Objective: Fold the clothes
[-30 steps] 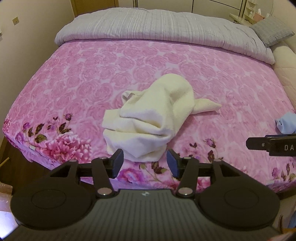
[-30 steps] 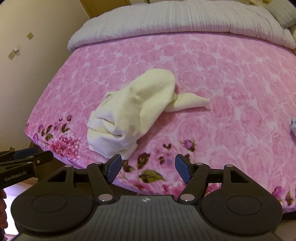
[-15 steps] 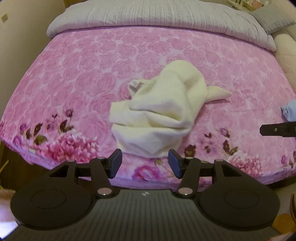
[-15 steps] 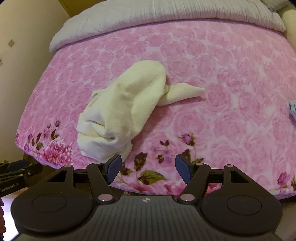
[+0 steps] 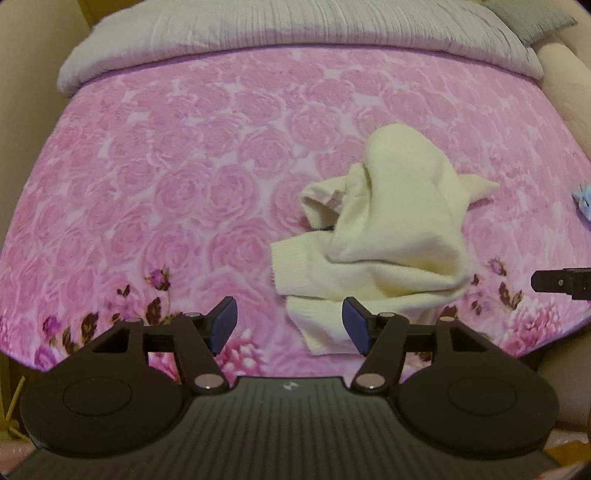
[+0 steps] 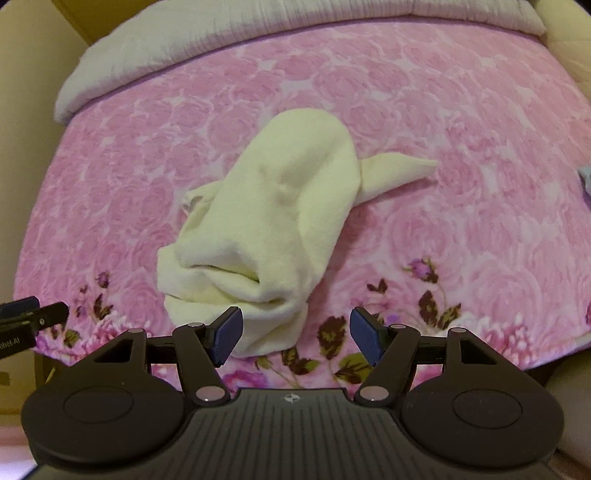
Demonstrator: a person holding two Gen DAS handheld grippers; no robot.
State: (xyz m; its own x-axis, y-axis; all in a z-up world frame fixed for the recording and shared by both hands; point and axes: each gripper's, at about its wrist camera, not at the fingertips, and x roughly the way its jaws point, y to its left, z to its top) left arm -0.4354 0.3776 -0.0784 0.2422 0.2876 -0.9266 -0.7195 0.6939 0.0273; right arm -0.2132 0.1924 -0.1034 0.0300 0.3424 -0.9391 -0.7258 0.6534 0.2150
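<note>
A bed takes up nearly all of both views, covered by a pink rose-print blanket (image 5: 177, 177) whose near hem carries darker flowers and leaves. Along its far edge, well beyond both tongs, lies a rumpled grey quilt (image 5: 295, 29), with a grey pillow (image 5: 532, 22) at the far right corner in the left wrist view.

The cream garment (image 6: 273, 221) is crumpled in a heap on the blanket near the hem. From the right gripper (image 6: 295, 330) it lies straight ahead and slightly left, its lowest fold reaching down beside the left blue pad, and a pointed sleeve or corner sticks out toward the far right. From the left gripper (image 5: 289, 325) the same cream garment (image 5: 388, 236) sits ahead and to the right, its lower edge hanging just in front of the right blue pad.

The left gripper's jaws are opening, spread apart with only blanket and the garment's edge seen between them, pinching nothing. The right gripper's jaws stand spread as well, empty.

A small pale blue item (image 5: 583, 199) lies on the blanket far off to the right of both tongs; too little of it shows to name it.
</note>
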